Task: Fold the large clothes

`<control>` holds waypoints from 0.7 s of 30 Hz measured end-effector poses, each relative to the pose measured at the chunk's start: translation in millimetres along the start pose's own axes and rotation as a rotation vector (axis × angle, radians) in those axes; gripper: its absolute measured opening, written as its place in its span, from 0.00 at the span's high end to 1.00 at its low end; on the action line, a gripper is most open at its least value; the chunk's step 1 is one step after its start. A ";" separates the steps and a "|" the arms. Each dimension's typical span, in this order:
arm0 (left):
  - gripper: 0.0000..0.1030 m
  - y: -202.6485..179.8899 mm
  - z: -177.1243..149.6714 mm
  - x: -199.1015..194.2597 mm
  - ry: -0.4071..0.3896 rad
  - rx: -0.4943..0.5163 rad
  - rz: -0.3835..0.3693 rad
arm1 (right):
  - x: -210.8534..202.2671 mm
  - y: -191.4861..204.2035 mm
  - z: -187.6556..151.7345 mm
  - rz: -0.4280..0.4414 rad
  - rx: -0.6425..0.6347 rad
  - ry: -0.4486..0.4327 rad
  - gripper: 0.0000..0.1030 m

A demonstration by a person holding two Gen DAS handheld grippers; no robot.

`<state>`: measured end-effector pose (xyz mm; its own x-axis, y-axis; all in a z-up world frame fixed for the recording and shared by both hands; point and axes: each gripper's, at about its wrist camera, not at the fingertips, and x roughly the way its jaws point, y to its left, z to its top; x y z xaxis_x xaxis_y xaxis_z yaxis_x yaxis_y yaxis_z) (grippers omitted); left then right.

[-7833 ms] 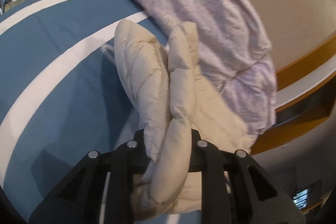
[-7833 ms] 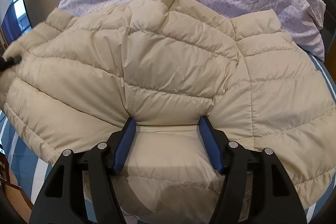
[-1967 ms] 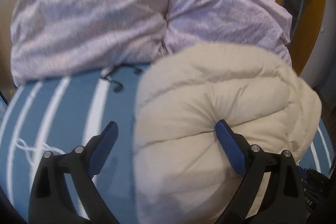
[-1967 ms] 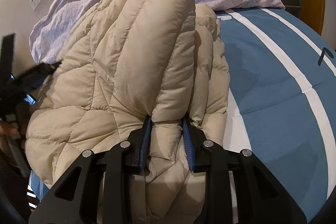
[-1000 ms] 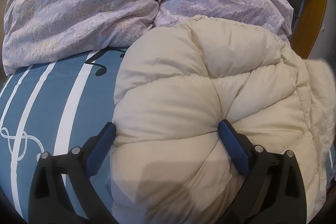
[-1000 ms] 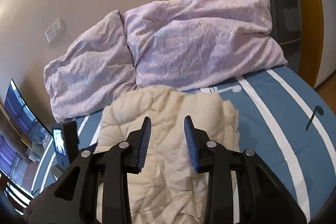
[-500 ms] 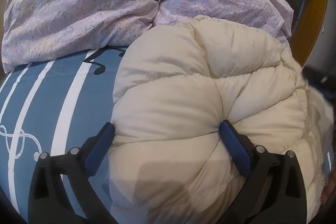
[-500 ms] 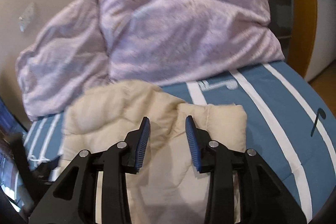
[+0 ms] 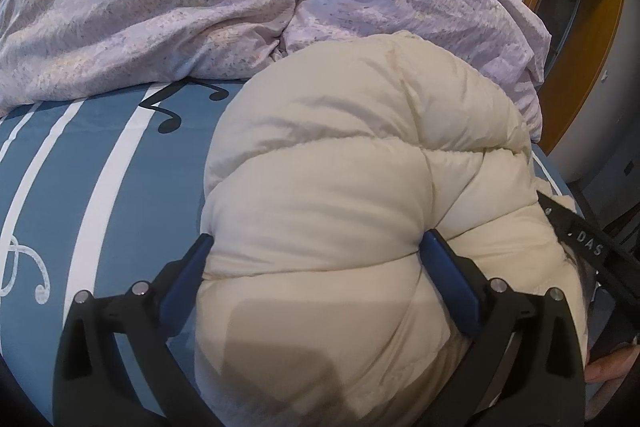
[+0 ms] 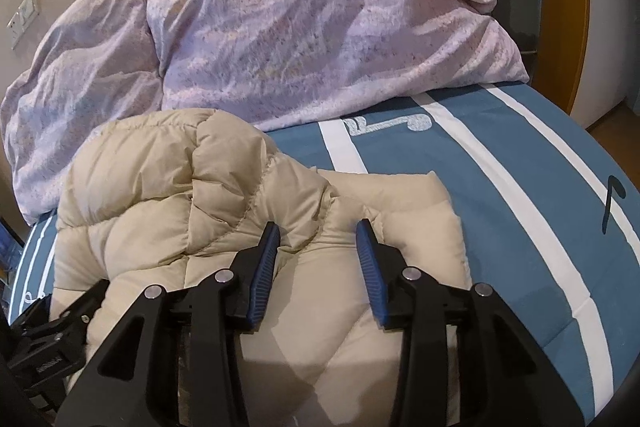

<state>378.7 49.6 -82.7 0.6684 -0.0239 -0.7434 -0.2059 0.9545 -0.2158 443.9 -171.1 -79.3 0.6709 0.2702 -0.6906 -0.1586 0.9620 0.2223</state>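
Pressing wide-open left claw [image 9: 316, 247] into puffy jacket [image 9: 360, 163]; right claw [image 10: 318, 231] hovering half-open, empty; bundle risking springing unfolded.

The puffy jacket [image 9: 352, 211] runs off the bottom edge in both views, hides the bed [image 9: 100, 187] beneath it, and covers the lower edge of the pillows [image 10: 312, 27] behind.

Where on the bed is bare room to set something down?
Bare blue striped bedspread lies right of the folded beige puffer jacket, and more on its left. It is crowded at the lilac pillows and where both grippers press the jacket.
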 end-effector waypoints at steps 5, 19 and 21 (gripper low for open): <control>0.02 -1.2 -1.5 2.0 -0.009 0.005 0.003 | 5.8 -0.6 -2.9 -0.010 0.001 0.007 0.59; 0.02 -0.2 -5.5 6.6 -0.012 -0.006 -0.015 | 11.0 -0.9 -2.0 -0.006 0.021 0.018 0.56; 0.02 0.6 -5.4 7.6 -0.009 -0.010 -0.020 | 11.9 -1.2 -2.0 -0.006 0.022 0.020 0.56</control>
<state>379.9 48.4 -91.9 0.6789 -0.0399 -0.7332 -0.1997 0.9509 -0.2367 450.5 -169.0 -89.2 0.6570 0.2657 -0.7055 -0.1384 0.9624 0.2335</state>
